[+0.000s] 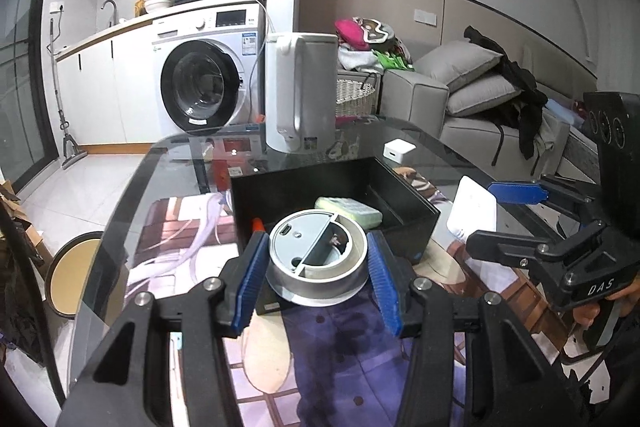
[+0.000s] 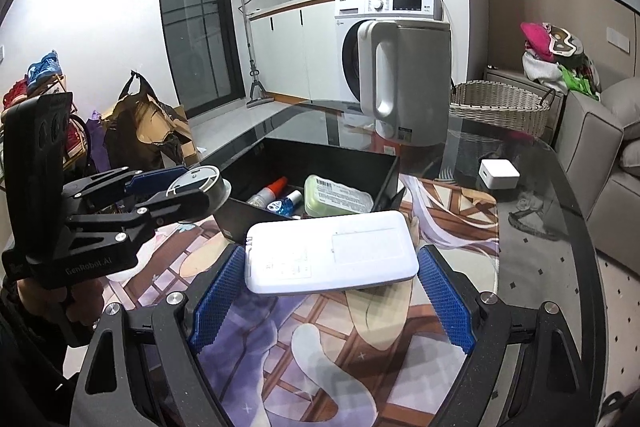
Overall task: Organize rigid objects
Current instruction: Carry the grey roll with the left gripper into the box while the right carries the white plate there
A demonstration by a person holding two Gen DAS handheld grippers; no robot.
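Observation:
My left gripper (image 1: pixel 317 243) is shut on a round grey and white device (image 1: pixel 318 259), one blue pad pressing on each side. I hold it just in front of the open black box (image 1: pixel 408 205). Inside the box lie a pale green case (image 1: pixel 348 211) and small bottles (image 2: pixel 276 193). My right gripper (image 2: pixel 332 253) is shut on a flat white box (image 2: pixel 332 255), held across its width above the printed mat, near the black box's (image 2: pixel 320 159) front right corner. In the right wrist view the left gripper (image 2: pixel 195 185) and round device (image 2: pixel 198 181) show at left.
A white kettle (image 1: pixel 300 91) stands behind the black box on the glass table (image 2: pixel 560 211). A small white cube (image 2: pixel 498 174) lies at the far right. A printed mat (image 2: pixel 360 347) covers the near part. A wicker basket (image 2: pixel 500 105) and sofa (image 1: pixel 440 95) stand beyond.

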